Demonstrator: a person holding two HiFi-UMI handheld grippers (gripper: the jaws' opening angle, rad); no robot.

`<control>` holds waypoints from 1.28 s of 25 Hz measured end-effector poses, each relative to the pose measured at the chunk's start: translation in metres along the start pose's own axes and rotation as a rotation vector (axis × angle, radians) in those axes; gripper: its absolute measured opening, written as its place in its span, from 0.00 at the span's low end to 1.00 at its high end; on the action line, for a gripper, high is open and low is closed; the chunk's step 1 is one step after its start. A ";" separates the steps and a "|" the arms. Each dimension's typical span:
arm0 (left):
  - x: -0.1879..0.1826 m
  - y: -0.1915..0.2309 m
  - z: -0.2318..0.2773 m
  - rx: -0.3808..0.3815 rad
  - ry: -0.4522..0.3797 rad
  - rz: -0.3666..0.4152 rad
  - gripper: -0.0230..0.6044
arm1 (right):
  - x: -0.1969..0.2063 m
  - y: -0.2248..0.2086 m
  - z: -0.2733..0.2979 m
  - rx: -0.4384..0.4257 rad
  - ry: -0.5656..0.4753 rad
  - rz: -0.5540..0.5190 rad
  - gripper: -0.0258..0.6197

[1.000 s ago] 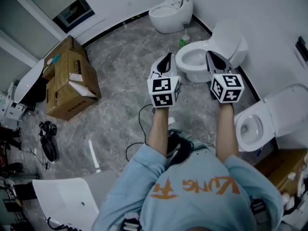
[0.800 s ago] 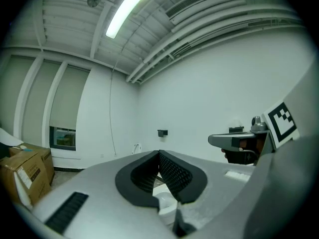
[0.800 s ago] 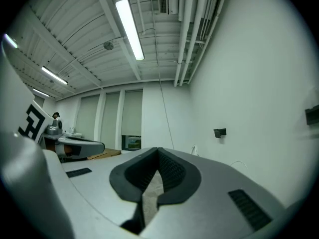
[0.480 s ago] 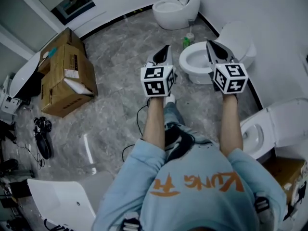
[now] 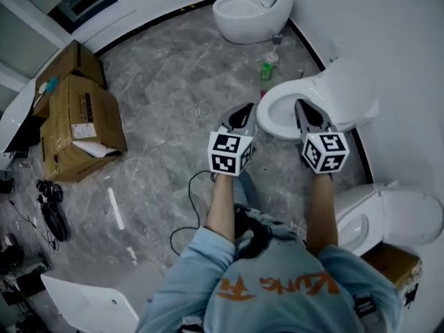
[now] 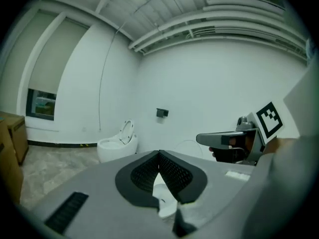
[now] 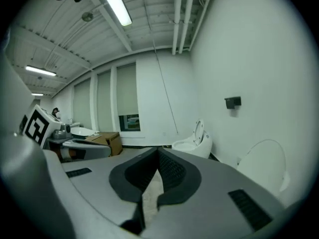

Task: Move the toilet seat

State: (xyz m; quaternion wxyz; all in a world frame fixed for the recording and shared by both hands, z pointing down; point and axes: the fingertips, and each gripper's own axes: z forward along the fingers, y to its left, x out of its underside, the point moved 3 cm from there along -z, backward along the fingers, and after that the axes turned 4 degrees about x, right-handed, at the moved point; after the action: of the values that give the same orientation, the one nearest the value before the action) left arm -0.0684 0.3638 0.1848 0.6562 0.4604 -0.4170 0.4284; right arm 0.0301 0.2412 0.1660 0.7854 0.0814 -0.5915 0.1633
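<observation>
A white toilet (image 5: 277, 116) stands by the right wall with its bowl uncovered and its seat and lid (image 5: 347, 92) raised against the wall. My left gripper (image 5: 243, 114) hovers at the bowl's left rim, shut and empty. Just over the bowl's right side hangs my right gripper (image 5: 302, 107), also shut with nothing in it. In the left gripper view the jaws (image 6: 159, 154) meet at the tips, and a bit of white bowl (image 6: 163, 195) shows below. The right gripper view has its jaws (image 7: 159, 152) closed too, with the raised lid (image 7: 266, 168) at the right.
A second toilet (image 5: 250, 5) stands at the back and a third (image 5: 388, 217) close on the right. A green bottle (image 5: 266, 70) sits on the floor behind the bowl. Cardboard boxes (image 5: 73, 116) are at the left. A black cable (image 5: 184, 214) lies by the person's feet.
The person has come closer to the toilet. Both grippers sit lower in the view and now flank its bowl. Their jaws have stayed shut.
</observation>
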 end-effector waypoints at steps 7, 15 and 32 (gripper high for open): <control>0.055 0.082 0.114 0.088 0.187 -0.071 0.04 | 0.034 -0.021 0.141 0.048 0.119 0.111 0.04; 0.074 0.089 0.217 0.203 0.289 -0.075 0.04 | 0.082 -0.121 0.148 0.251 0.217 0.206 0.04; 0.304 0.059 0.362 0.469 0.687 0.085 0.04 | 0.336 -0.201 0.202 0.148 0.443 0.326 0.04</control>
State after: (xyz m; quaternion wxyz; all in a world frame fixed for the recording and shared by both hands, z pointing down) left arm -0.0924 0.0825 0.5681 0.6163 0.4101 -0.0835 0.6671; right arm 0.0016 0.0430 0.5578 0.8508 0.0046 -0.3970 0.3443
